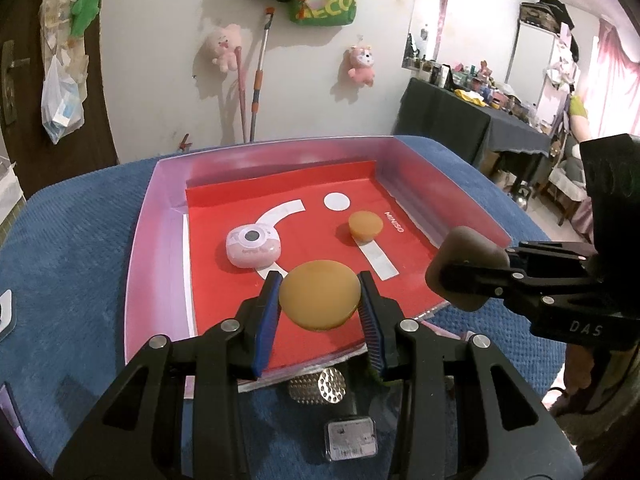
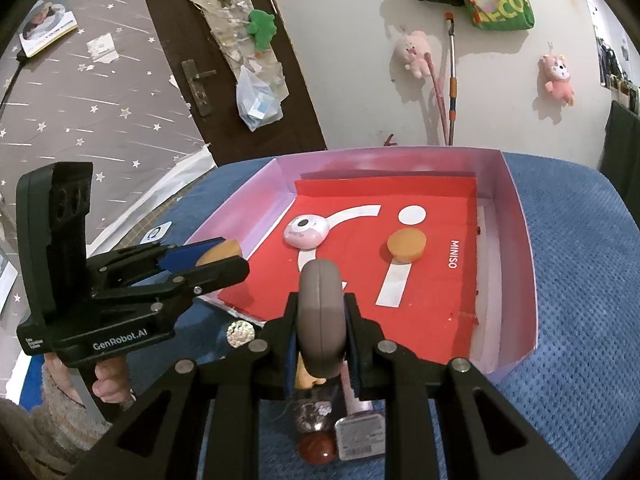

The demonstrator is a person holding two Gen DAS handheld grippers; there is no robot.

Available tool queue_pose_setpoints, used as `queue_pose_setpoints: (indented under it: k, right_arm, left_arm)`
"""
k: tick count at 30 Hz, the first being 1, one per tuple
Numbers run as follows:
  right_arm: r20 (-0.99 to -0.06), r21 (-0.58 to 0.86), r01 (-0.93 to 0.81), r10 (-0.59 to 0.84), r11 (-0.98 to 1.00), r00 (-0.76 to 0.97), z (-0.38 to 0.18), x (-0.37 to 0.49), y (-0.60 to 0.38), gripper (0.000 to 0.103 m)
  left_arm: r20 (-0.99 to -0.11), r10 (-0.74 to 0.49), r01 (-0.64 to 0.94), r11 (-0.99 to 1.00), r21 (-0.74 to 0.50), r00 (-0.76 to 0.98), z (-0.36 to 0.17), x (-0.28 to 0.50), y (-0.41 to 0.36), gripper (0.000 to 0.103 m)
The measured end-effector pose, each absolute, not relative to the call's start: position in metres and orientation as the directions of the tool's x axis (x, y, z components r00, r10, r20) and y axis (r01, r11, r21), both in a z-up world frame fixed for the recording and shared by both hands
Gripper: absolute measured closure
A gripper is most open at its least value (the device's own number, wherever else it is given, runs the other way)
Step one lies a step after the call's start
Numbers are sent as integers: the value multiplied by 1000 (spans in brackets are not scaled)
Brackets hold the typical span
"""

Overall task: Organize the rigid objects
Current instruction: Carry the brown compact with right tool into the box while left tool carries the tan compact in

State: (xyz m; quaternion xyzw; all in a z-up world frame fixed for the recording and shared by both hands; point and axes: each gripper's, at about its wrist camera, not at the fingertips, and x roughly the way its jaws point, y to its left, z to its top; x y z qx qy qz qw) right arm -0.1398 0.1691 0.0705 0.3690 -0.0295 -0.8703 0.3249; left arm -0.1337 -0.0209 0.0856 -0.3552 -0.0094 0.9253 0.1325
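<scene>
My left gripper point(image 1: 320, 292) is shut on a tan round disc point(image 1: 319, 295), held above the near edge of the pink tray point(image 1: 152, 216) with its red liner; it also shows in the right wrist view point(image 2: 218, 254). My right gripper point(image 2: 322, 312) is shut on a grey rounded case point(image 2: 321, 312), held upright over the tray's near edge; the case shows in the left wrist view point(image 1: 464, 266) at the tray's right side. Inside the tray lie a pink round case point(image 1: 253, 245) point(image 2: 306, 231) and a smaller tan disc point(image 1: 365, 225) point(image 2: 406, 245).
The tray sits on a blue textured cloth point(image 1: 72, 264). Near me on the cloth lie a shiny dimpled object point(image 1: 318, 388), a grey labelled item point(image 1: 351, 438) point(image 2: 359, 436), and a dark red ball point(image 2: 318, 448). A cluttered dark table point(image 1: 480, 120) stands at right.
</scene>
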Motion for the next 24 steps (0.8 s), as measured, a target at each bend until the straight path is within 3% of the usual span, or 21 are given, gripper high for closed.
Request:
queue_pose_setpoints:
  k: [24]
  right_arm:
    - [-708, 286, 485, -523, -826, -474, 49, -200, 156, 82]
  left_arm:
    - [-755, 250, -202, -967, -157, -607, 51, -195, -29, 68]
